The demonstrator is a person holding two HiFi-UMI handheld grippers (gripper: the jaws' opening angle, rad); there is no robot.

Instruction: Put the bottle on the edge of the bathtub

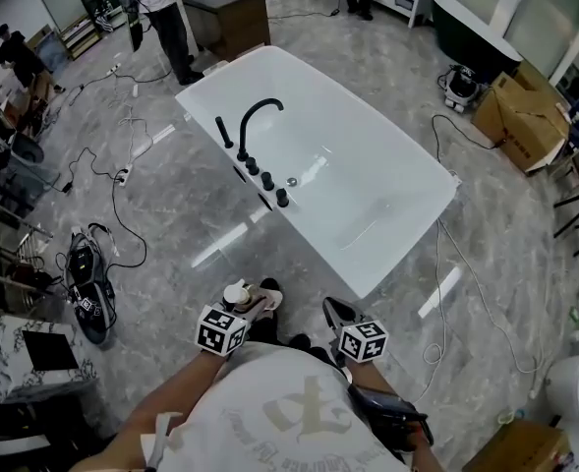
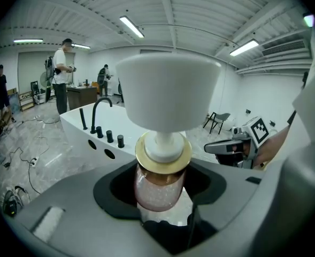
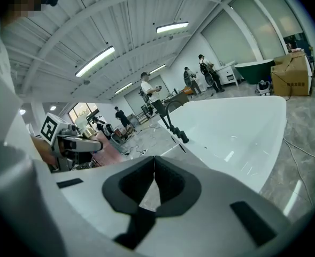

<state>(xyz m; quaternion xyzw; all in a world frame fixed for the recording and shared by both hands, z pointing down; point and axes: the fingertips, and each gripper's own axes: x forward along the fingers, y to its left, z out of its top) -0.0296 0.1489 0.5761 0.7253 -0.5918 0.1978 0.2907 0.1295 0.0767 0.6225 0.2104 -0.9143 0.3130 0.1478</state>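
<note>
My left gripper (image 1: 255,301) is shut on the bottle (image 2: 158,183), a pinkish clear bottle with a gold collar and a wide white cap. In the head view the bottle (image 1: 236,294) shows just ahead of the left marker cube, over the grey floor short of the tub. The white bathtub (image 1: 314,246) lies ahead, its near rim carrying a black faucet (image 1: 255,116) and black knobs. My right gripper (image 1: 336,311) hangs beside the left one. Its jaws meet at the tips with nothing between them, as the right gripper view (image 3: 153,167) shows.
Cables (image 1: 122,219) trail over the marble floor to the left, near a black device (image 1: 87,283). A cardboard box (image 1: 520,116) and a black tub (image 1: 476,28) stand at the back right. People stand by a cabinet (image 1: 230,18) behind the bathtub.
</note>
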